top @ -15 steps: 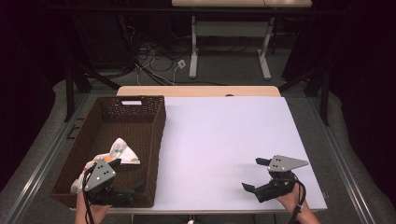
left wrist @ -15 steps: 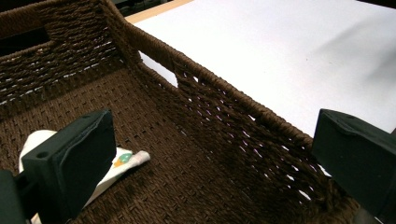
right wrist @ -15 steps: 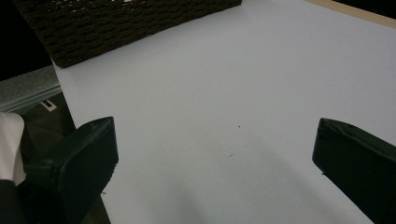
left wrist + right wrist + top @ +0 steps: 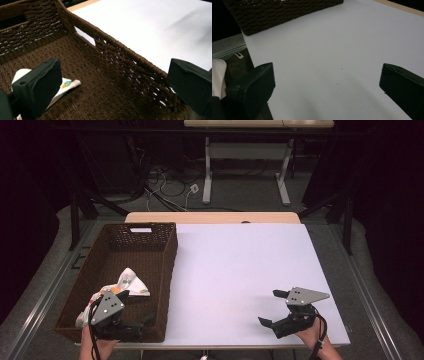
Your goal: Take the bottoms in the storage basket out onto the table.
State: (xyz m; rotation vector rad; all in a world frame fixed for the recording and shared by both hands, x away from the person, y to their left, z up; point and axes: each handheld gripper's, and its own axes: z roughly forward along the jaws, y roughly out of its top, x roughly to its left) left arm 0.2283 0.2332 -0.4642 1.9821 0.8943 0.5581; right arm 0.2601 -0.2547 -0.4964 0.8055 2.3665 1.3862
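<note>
A dark brown woven basket (image 4: 170,265) stands on the left part of the white table top (image 4: 240,265). A white cloth with coloured prints (image 4: 131,282) lies crumpled in its near half. My left gripper (image 4: 134,308) hovers over the basket's near end, open, with nothing between its jaws. In the left gripper view the cloth (image 4: 67,83) lies behind the left jaw, and the basket's right wall (image 4: 125,50) runs between the wide jaws of the left gripper (image 4: 115,72). My right gripper (image 4: 272,307) is open and empty, low over the table's near right. The right gripper (image 4: 327,72) faces bare table.
The basket's near corner (image 4: 287,12) is far off in the right gripper view. A white label (image 4: 141,229) is on the basket's far wall. A wooden strip (image 4: 210,217) borders the table's far edge. Cables (image 4: 165,190) and desk legs (image 4: 207,175) are on the floor beyond.
</note>
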